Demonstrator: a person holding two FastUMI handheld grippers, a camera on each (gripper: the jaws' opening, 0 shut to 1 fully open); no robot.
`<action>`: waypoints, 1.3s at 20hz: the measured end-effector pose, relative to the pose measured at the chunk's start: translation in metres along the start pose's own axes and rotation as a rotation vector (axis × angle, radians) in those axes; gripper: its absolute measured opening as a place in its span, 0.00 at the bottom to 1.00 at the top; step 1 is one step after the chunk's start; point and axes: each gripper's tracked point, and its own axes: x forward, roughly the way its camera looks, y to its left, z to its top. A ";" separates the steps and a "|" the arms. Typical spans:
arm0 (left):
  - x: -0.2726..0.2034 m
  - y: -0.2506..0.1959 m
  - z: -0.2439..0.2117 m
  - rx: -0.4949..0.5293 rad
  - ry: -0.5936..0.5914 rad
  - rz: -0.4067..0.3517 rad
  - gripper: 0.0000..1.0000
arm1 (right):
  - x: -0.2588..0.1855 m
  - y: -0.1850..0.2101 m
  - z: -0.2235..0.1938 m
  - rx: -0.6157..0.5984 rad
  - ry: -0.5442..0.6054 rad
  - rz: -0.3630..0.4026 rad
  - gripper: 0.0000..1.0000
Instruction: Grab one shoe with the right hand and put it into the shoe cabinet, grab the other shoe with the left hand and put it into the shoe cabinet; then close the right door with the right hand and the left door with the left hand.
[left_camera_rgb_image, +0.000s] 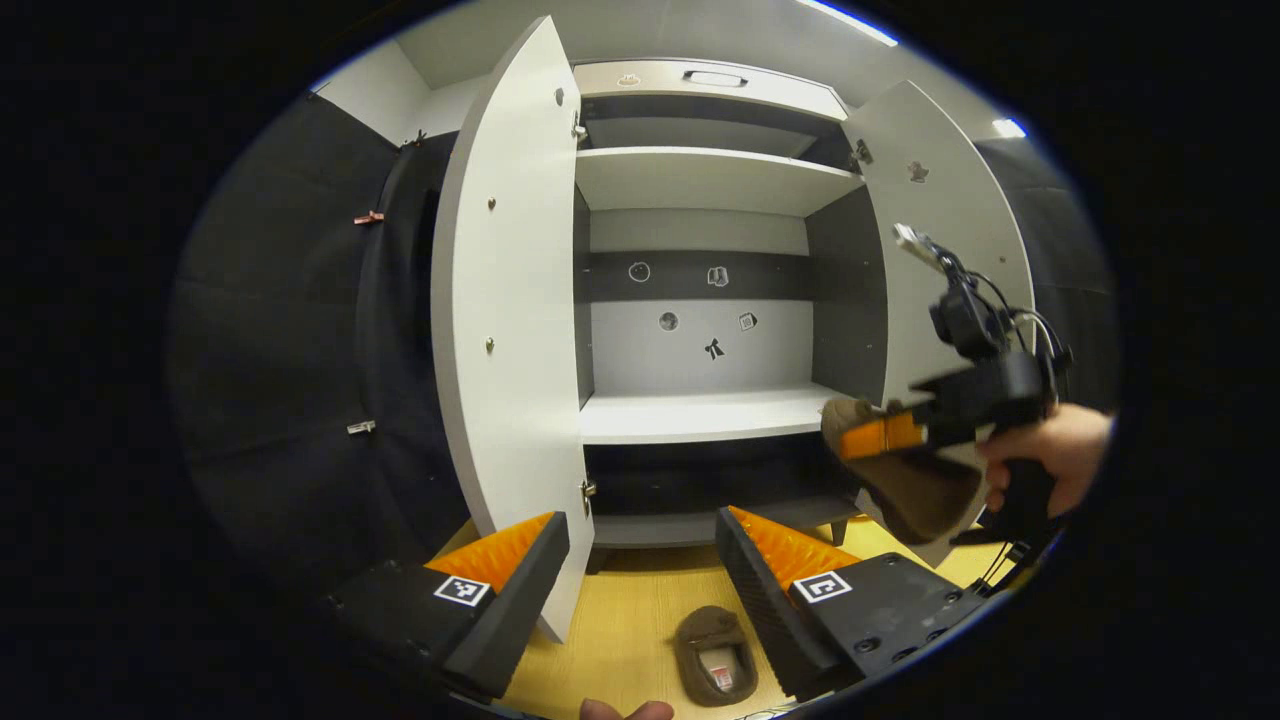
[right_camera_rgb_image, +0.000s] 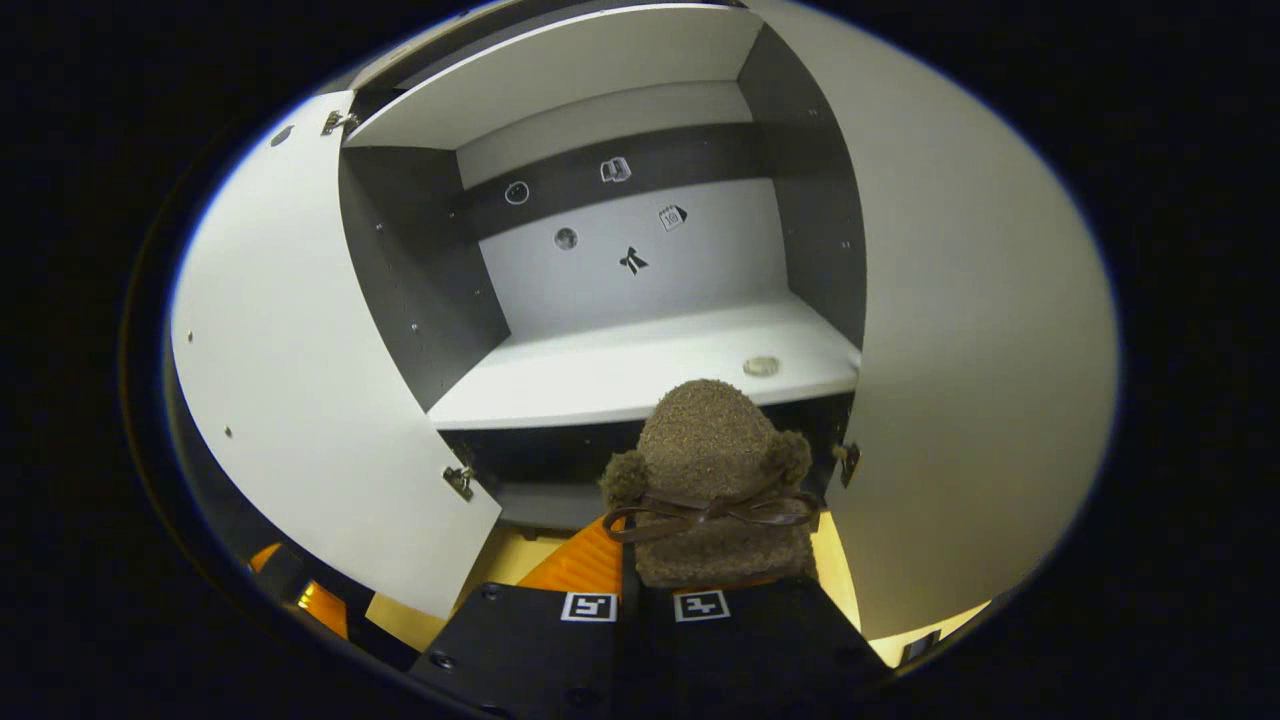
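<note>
The shoe cabinet (left_camera_rgb_image: 700, 180) stands with both doors wide open. A brown fuzzy slipper with a bow (right_camera_rgb_image: 710, 450) is pinched in my right gripper (right_camera_rgb_image: 660, 560), toe pointing at the middle shelf (right_camera_rgb_image: 600, 375) and still in front of its edge. In the left gripper view that right gripper (left_camera_rgb_image: 880, 438), held by a hand (left_camera_rgb_image: 1050, 450), carries the slipper (left_camera_rgb_image: 915, 490) beside the right door (left_camera_rgb_image: 950, 200). The second brown slipper (left_camera_rgb_image: 715, 655) lies on the yellow floor just below my left gripper (left_camera_rgb_image: 642, 520), which is open and holds nothing.
The left door (left_camera_rgb_image: 505, 300) swings out close to my left finger. The middle shelf (left_camera_rgb_image: 700, 415) is bare except for a small round disc (right_camera_rgb_image: 761, 366) at its right. A lower dark compartment (left_camera_rgb_image: 700, 480) sits beneath it. Black cloth wall (left_camera_rgb_image: 290, 350) runs along the left.
</note>
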 end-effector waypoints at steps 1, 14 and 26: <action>0.000 -0.001 0.002 -0.001 -0.005 -0.002 0.94 | 0.006 0.002 0.019 -0.001 -0.019 0.005 0.06; -0.001 -0.005 0.006 -0.044 -0.001 0.010 0.94 | 0.140 -0.007 0.152 0.033 -0.118 -0.039 0.06; -0.004 0.019 -0.002 -0.052 0.031 0.106 0.94 | 0.235 -0.024 0.127 -0.006 -0.002 -0.123 0.09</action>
